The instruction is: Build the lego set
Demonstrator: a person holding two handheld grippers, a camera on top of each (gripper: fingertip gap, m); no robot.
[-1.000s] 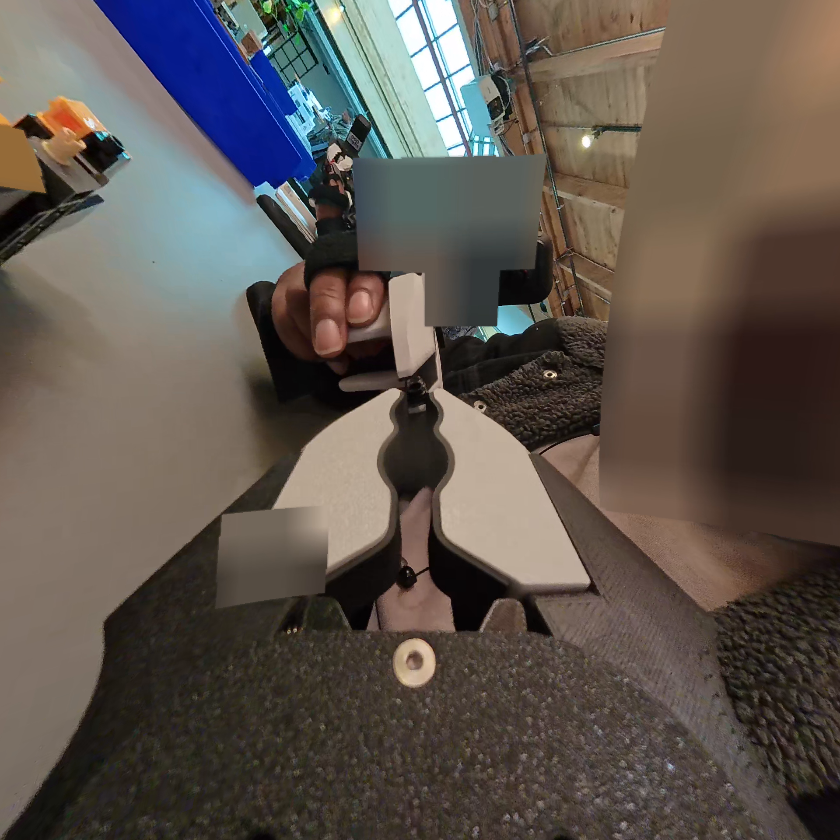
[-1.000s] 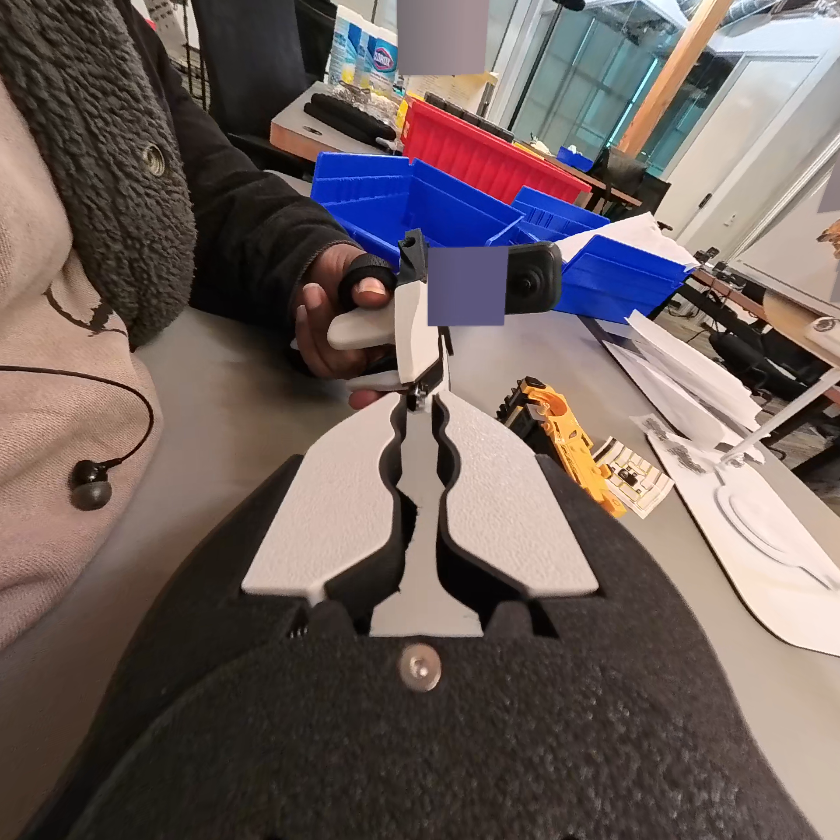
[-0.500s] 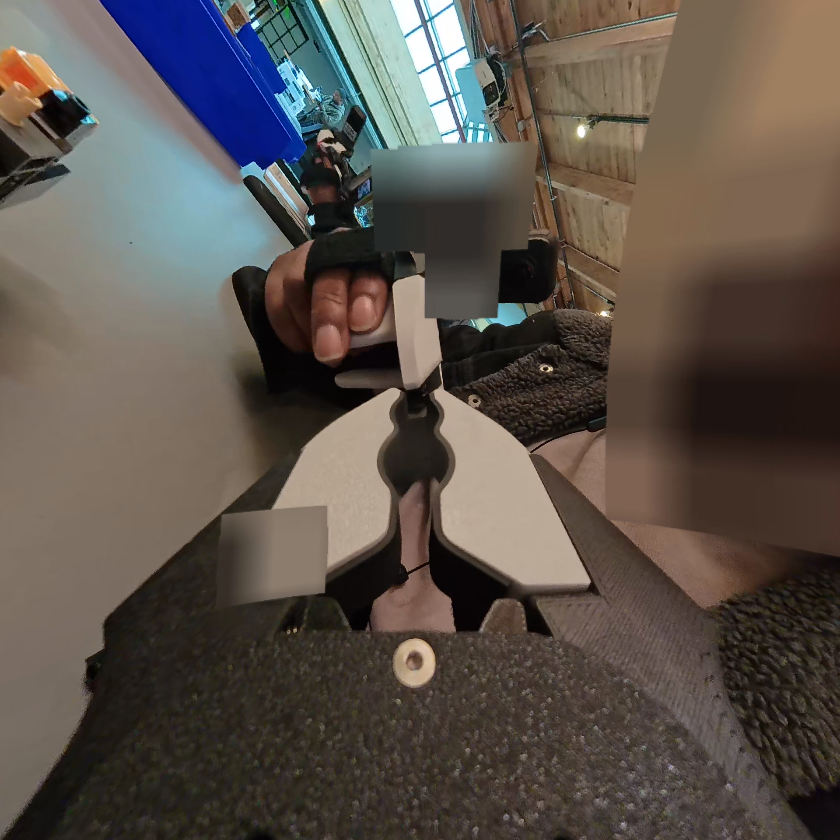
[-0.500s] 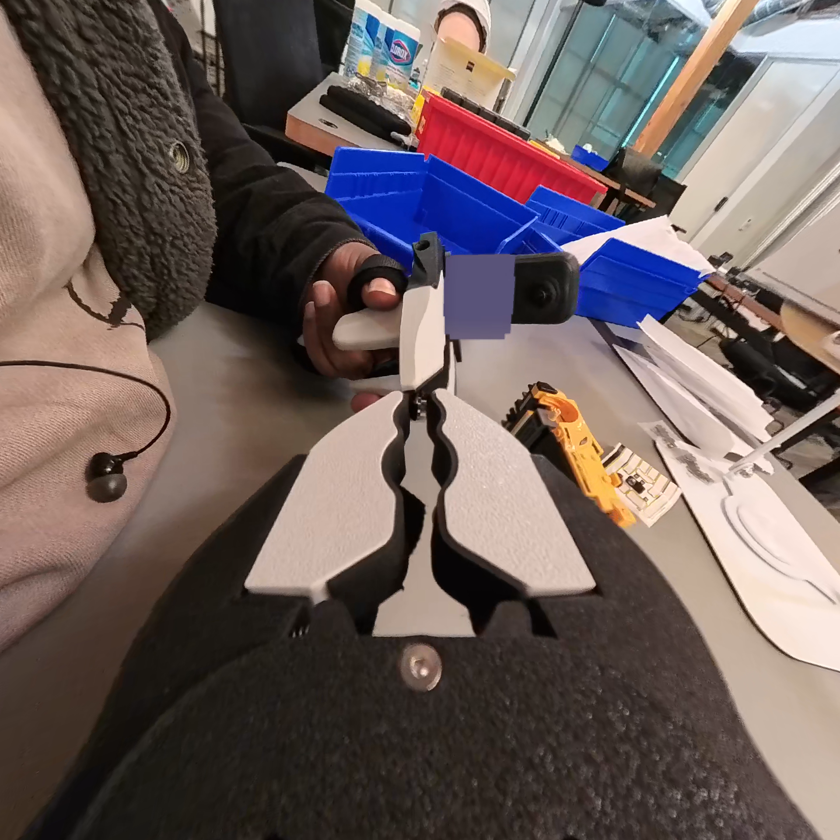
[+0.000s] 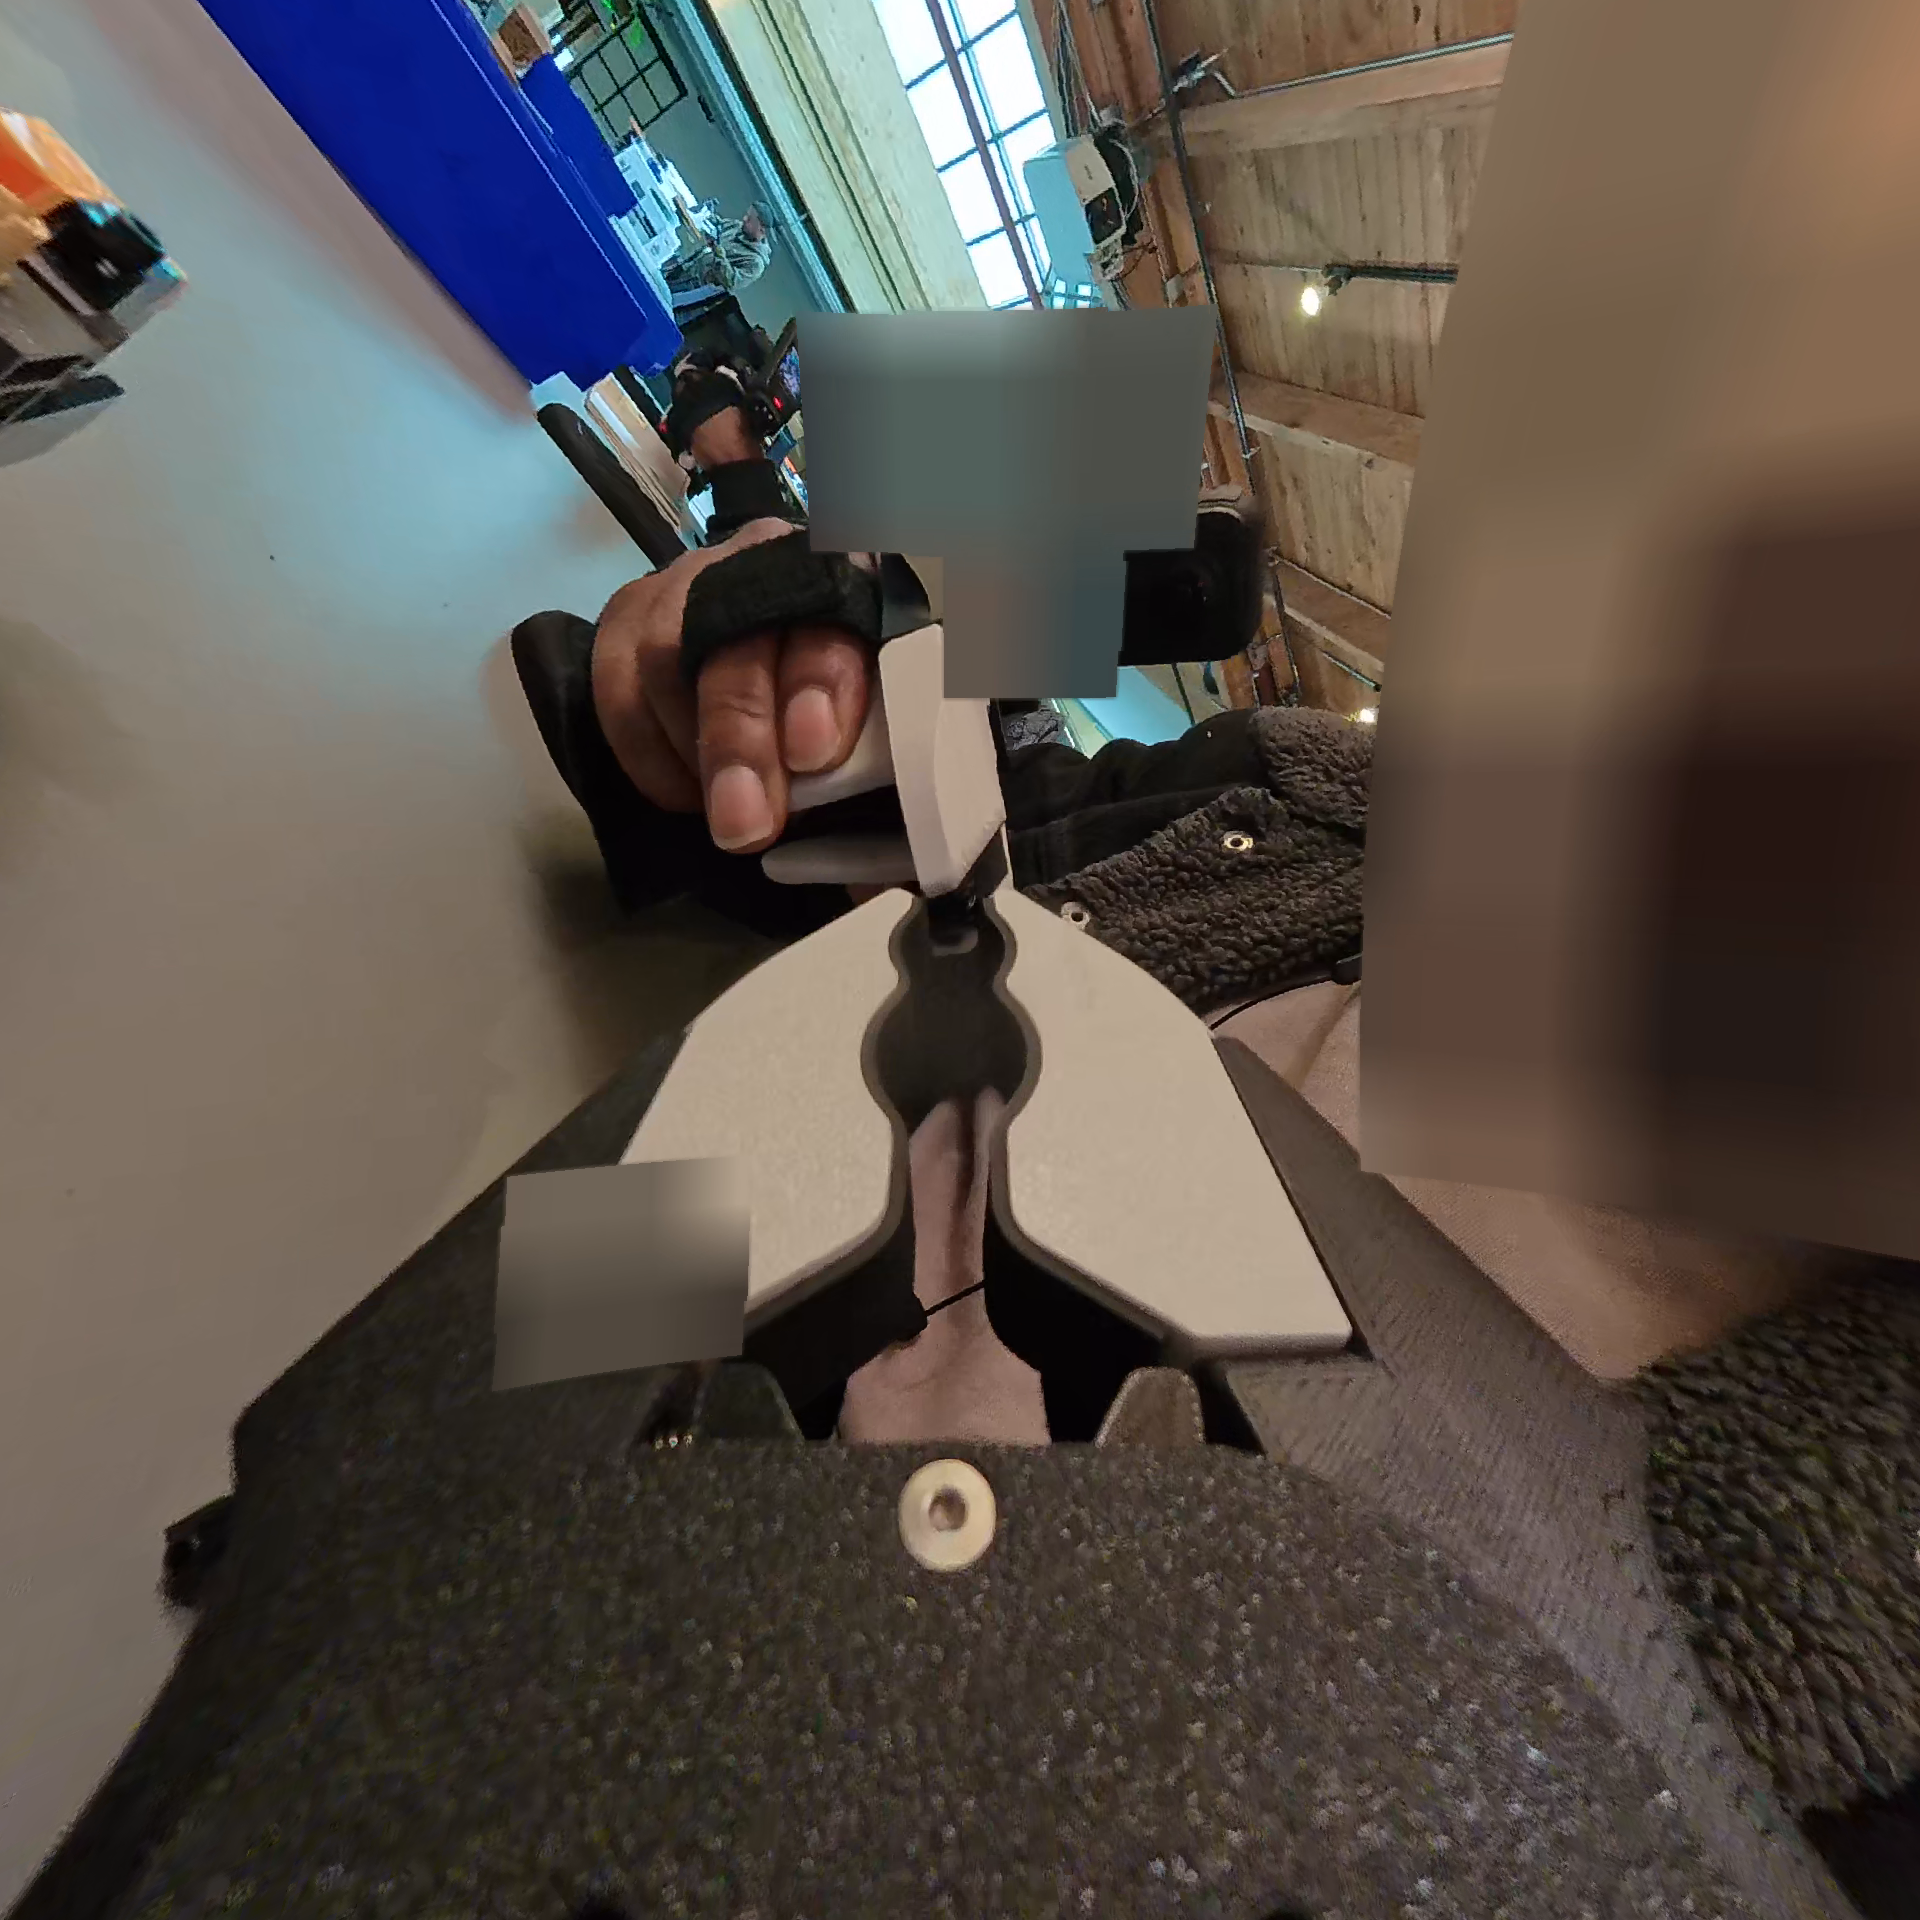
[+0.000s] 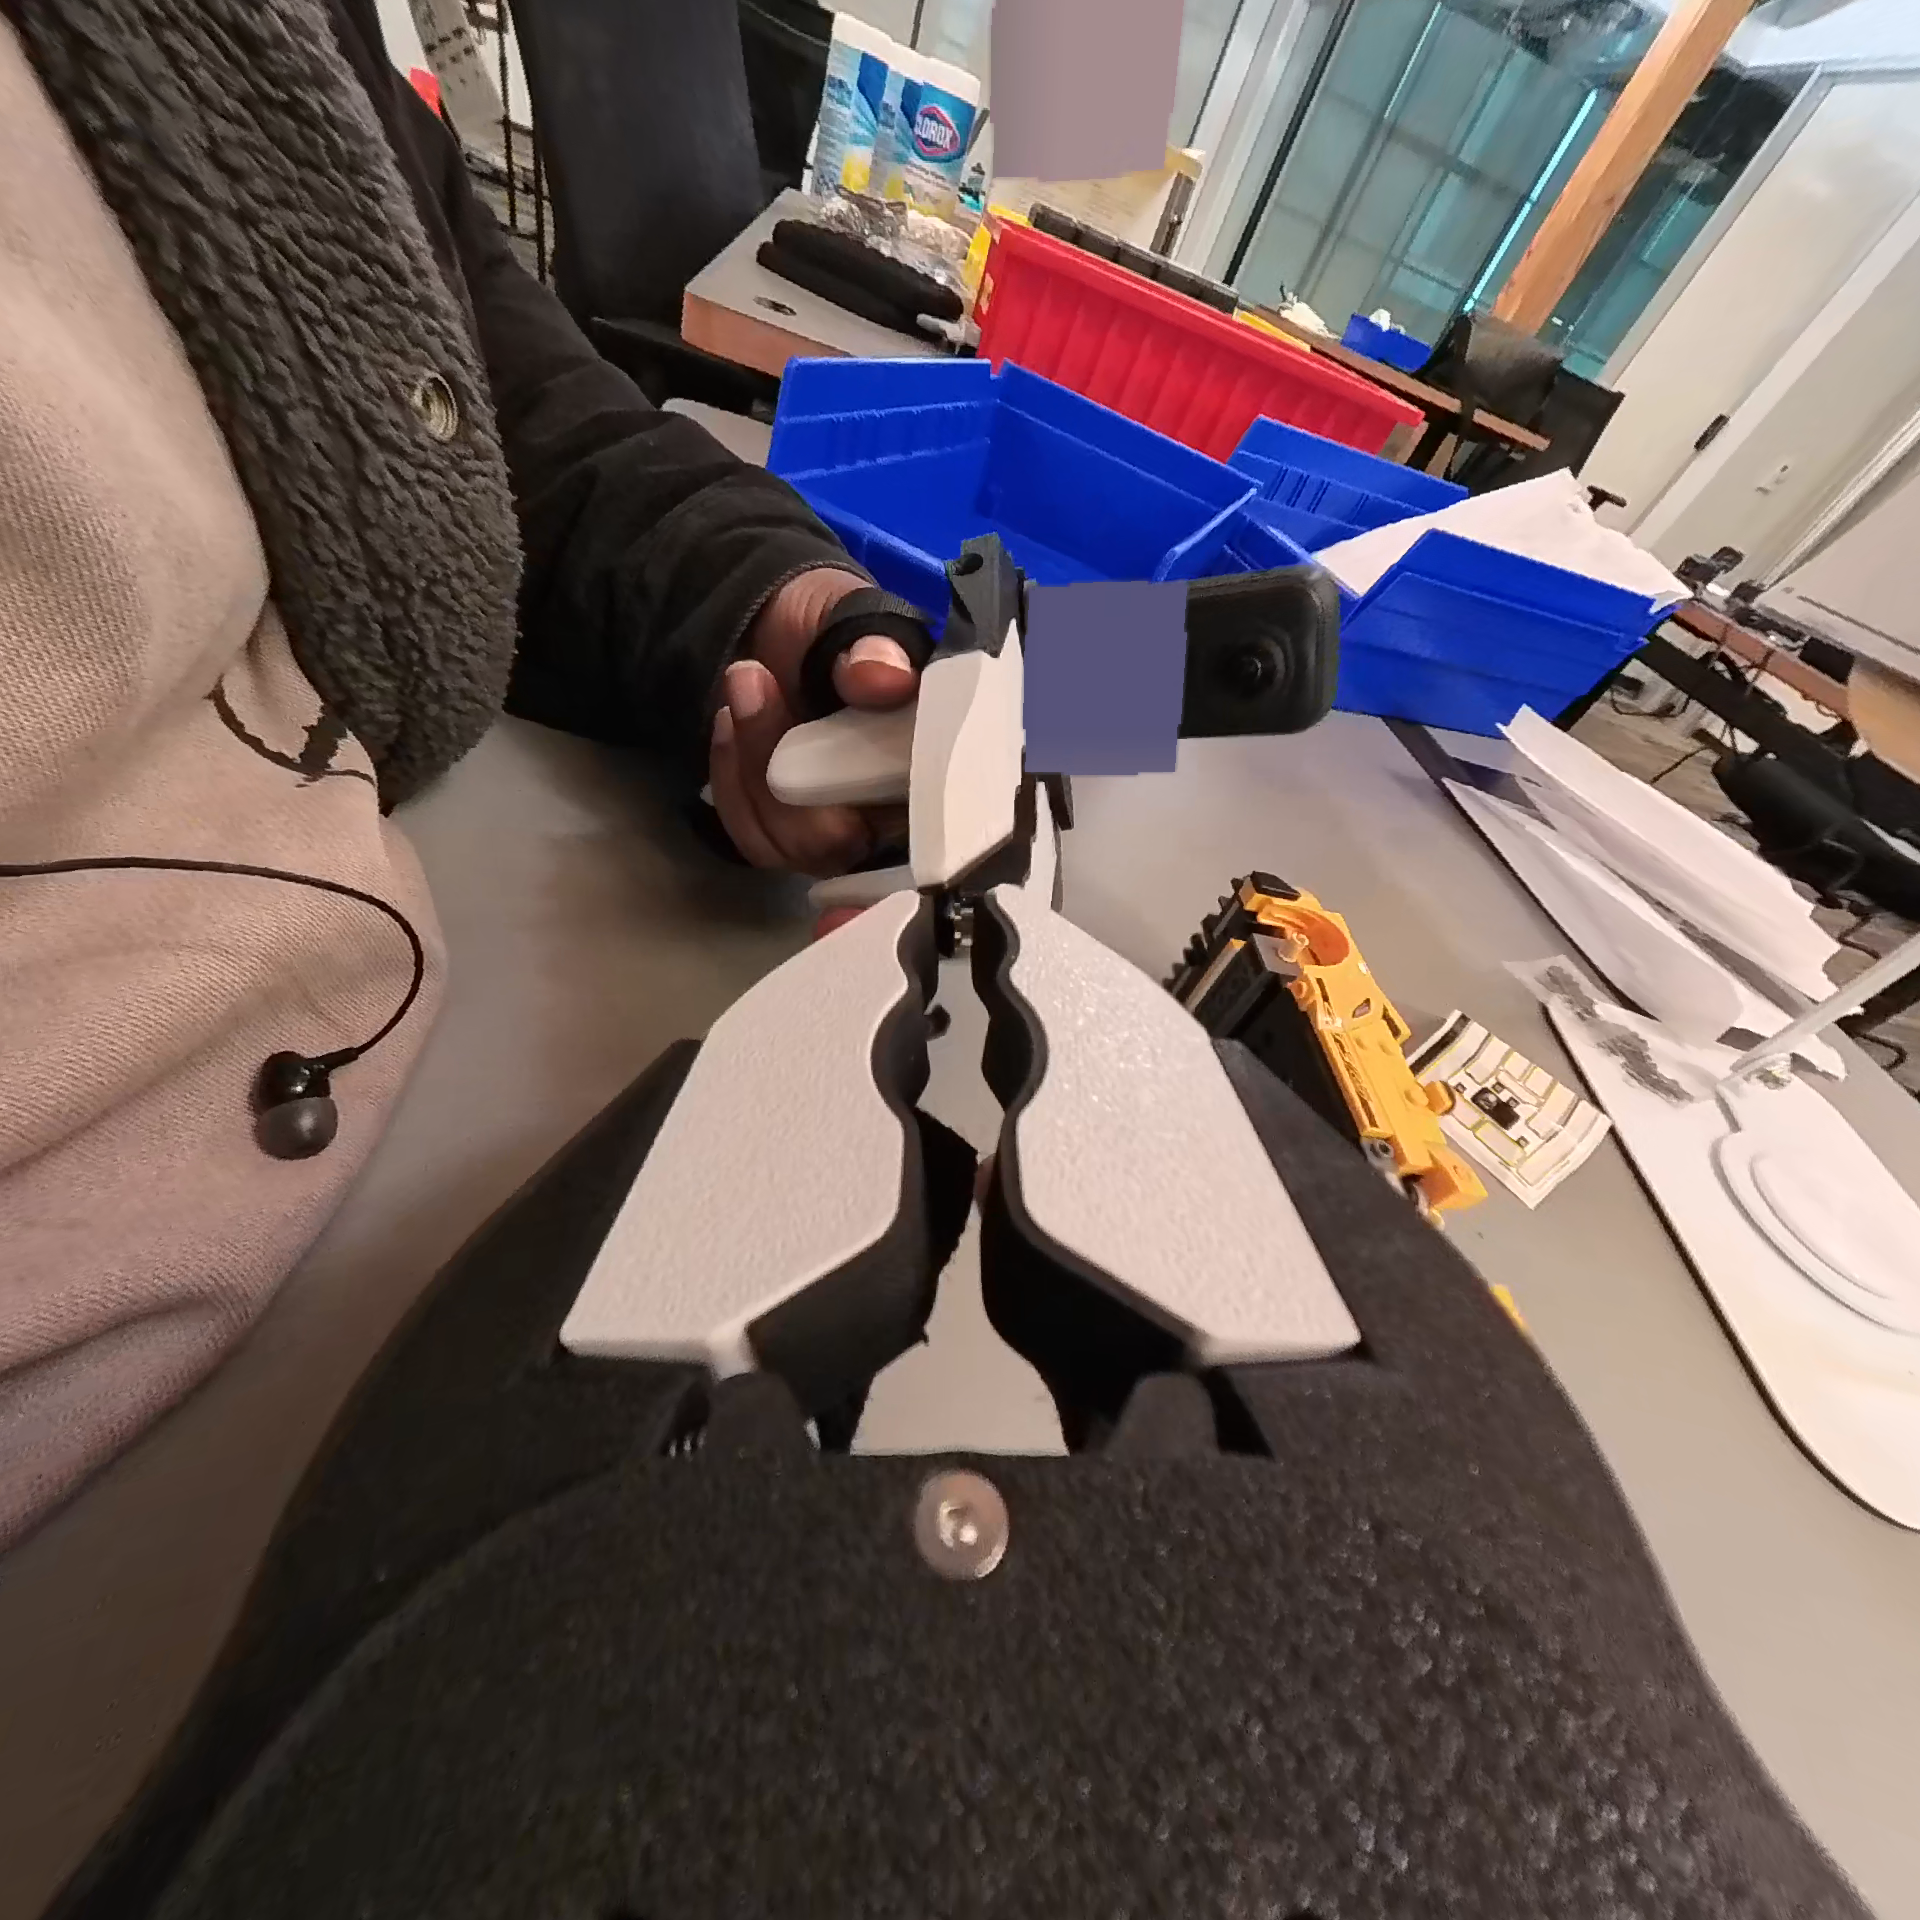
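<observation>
My two grippers meet tip to tip above the grey table [image 6: 582,935]. In the left wrist view my left gripper [image 5: 951,906] is shut on a small black lego piece [image 5: 951,930], and the right gripper's white fingers [image 5: 940,790] press onto it from above. In the right wrist view my right gripper [image 6: 954,909] is shut on the small black piece [image 6: 954,925], with the left gripper's fingers [image 6: 961,779] at the same spot. I cannot tell whether it is one piece or two. A yellow and black lego model [image 6: 1340,1039] lies on the table to the right; it also shows in the left wrist view [image 5: 73,249].
A sticker sheet [image 6: 1507,1101] lies beside the model. Papers [image 6: 1662,852] and a white board [image 6: 1818,1247] lie at the right. Blue bins [image 6: 1039,488] and a red bin [image 6: 1174,343] stand behind. The person's body [image 6: 125,727] is close on the left. Only a small space, under 4 cm, lies between the two pairs of fingers.
Both grippers stay shut and tip to tip on the small piece. The pair has shifted and turned slightly, so the table and model sit a little differently in view.
</observation>
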